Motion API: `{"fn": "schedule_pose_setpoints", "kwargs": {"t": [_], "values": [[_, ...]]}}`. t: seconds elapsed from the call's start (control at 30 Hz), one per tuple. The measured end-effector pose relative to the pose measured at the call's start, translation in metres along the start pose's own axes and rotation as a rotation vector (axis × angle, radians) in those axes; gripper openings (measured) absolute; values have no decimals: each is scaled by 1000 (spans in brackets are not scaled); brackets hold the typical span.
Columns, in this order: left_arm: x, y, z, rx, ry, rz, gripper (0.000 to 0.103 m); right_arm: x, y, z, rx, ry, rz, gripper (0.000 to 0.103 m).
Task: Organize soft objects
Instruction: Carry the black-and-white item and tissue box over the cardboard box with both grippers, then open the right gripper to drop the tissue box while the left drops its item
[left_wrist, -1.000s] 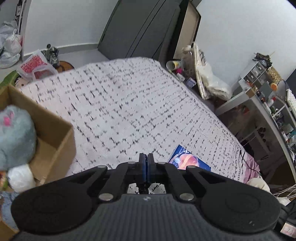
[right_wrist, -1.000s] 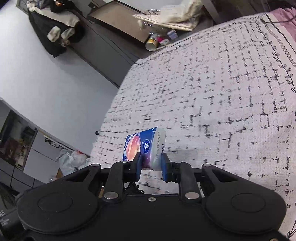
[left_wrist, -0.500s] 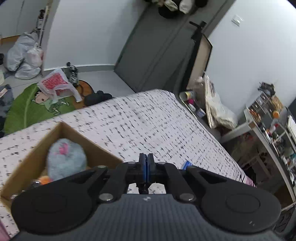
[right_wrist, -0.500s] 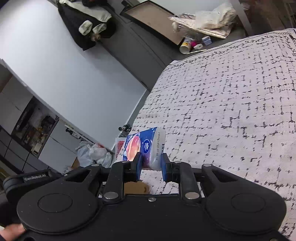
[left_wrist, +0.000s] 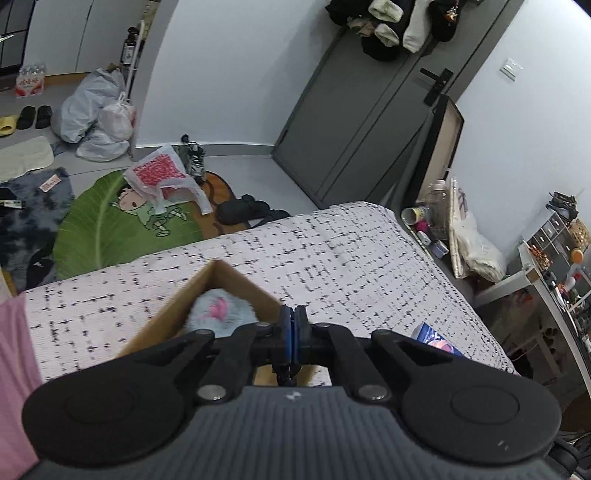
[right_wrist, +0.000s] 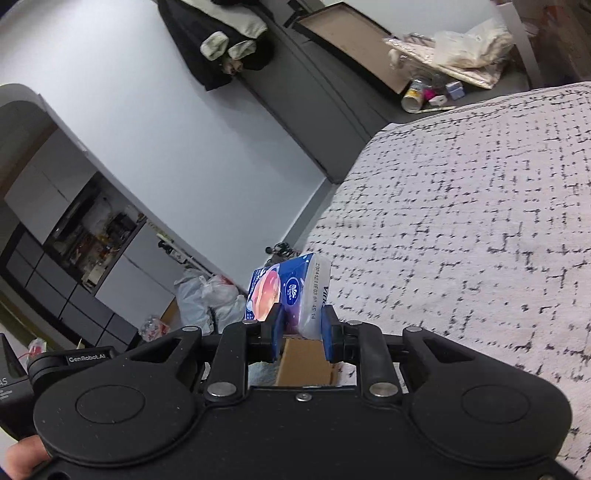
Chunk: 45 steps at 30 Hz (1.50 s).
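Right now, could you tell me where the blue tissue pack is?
In the right wrist view, the tissue pack sits clamped in the right gripper, above the cardboard box.

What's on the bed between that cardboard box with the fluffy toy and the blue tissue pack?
Nothing: in the left wrist view, only bare patterned bedspread separates the cardboard box from the tissue pack held by the right tool.
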<state>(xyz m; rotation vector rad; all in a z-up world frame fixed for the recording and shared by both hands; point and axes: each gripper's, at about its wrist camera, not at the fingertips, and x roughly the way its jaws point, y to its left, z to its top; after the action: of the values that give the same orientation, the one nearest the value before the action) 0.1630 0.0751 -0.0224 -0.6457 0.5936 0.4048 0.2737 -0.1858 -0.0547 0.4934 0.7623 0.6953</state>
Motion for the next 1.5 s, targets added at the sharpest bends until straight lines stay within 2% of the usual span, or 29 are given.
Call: {"fn": "schedule_pose_setpoints", "kwargs": {"t": [0.47, 0.73, 0.97, 1.07, 1.17, 1.27, 1.3, 1.4, 1.47, 1.5], "values": [[10, 42, 2, -54, 35, 58, 1, 24, 39, -25, -77, 101, 57, 21], [23, 57, -2, -65, 76, 48, 1, 41, 53, -41, -128, 146, 54, 21], [43, 66, -3, -122, 215, 56, 5, 49, 52, -46, -127, 145, 38, 21], [43, 68, -2, -119, 213, 71, 5, 50, 52, -45, -121, 116, 44, 21], [41, 65, -1, -110, 209, 77, 6, 50, 53, -43, -128, 72, 43, 28], [40, 59, 2, -89, 208, 84, 6, 51, 49, -38, -112, 87, 51, 30], [39, 57, 2, -79, 205, 87, 7, 50, 47, -37, -100, 87, 51, 33], [36, 49, 2, -55, 196, 95, 18, 44, 45, -34, -83, 80, 38, 42], [32, 43, 1, -40, 186, 95, 30, 41, 44, -33, -75, 80, 35, 45], [30, 40, 0, -31, 179, 95, 41, 39, 44, -32, -72, 81, 34, 49]]}}
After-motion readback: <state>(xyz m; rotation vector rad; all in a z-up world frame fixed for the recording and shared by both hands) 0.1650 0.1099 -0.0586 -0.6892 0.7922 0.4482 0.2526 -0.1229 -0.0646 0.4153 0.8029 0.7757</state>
